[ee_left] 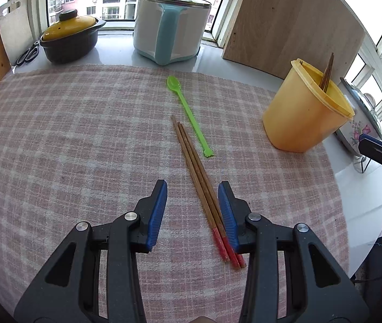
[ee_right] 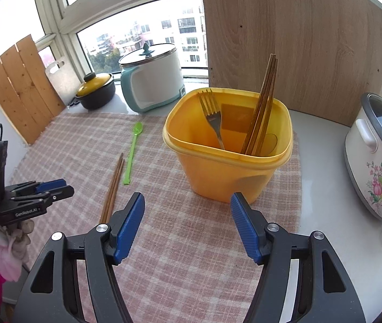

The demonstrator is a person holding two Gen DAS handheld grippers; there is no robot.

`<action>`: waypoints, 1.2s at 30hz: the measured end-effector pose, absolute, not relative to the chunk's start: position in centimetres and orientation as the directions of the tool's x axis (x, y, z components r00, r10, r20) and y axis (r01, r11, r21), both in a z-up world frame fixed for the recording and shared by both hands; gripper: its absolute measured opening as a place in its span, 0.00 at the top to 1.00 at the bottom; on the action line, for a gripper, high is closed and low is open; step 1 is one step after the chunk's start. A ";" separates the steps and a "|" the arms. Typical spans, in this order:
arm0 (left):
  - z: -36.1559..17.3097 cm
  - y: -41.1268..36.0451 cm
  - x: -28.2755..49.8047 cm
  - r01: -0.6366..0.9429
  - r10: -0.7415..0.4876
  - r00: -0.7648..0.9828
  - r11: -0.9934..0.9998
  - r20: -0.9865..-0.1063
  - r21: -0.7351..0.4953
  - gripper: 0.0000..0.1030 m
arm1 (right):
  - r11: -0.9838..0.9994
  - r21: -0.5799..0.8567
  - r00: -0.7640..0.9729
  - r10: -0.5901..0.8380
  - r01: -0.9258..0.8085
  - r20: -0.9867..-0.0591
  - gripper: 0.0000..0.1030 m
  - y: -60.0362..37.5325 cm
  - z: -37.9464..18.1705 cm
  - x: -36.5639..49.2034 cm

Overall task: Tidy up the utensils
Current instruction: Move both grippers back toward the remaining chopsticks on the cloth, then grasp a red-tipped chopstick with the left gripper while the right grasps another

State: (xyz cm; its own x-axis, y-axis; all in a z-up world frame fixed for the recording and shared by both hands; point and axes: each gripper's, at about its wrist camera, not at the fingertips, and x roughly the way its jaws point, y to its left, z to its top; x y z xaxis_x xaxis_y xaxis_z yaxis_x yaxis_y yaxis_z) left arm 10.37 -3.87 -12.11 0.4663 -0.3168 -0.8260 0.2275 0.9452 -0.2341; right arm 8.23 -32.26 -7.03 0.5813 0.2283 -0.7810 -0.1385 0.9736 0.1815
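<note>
Left wrist view: left gripper (ee_left: 192, 210), jaws partly open and empty, straddles 2 chopsticks (ee_left: 200, 185) at lower centre; centre them before closing near the red ends. Right gripper (ee_right: 187, 224) gapes empty below the yellow container (ee_right: 218, 172).

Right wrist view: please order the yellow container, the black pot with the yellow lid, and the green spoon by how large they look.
1. yellow container, but it is nearest the camera
2. black pot with the yellow lid
3. green spoon, longer than the pot is wide but very thin
</note>
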 end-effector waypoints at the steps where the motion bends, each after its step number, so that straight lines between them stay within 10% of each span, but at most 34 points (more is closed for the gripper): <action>1: -12.6 -4.0 10.3 0.223 -0.317 0.458 0.945 -0.831 -0.238 0.62 | 0.974 0.179 0.579 0.225 -0.137 -0.784 0.36 -32.1 -7.2 8.0; 36: -17.9 -7.9 13.2 0.202 -0.206 0.397 0.970 -0.894 -0.133 0.80 | 0.971 0.223 0.491 0.237 -0.088 -0.839 0.36 -31.0 -11.7 5.0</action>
State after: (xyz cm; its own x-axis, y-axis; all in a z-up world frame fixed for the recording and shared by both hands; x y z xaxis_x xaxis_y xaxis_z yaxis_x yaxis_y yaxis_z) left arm 13.20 -7.95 -17.88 0.3974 -0.2058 -0.8943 0.2022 0.9702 -0.1334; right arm 4.99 -31.04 -11.75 0.4907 0.2366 -0.8386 -0.0877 0.9710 0.2226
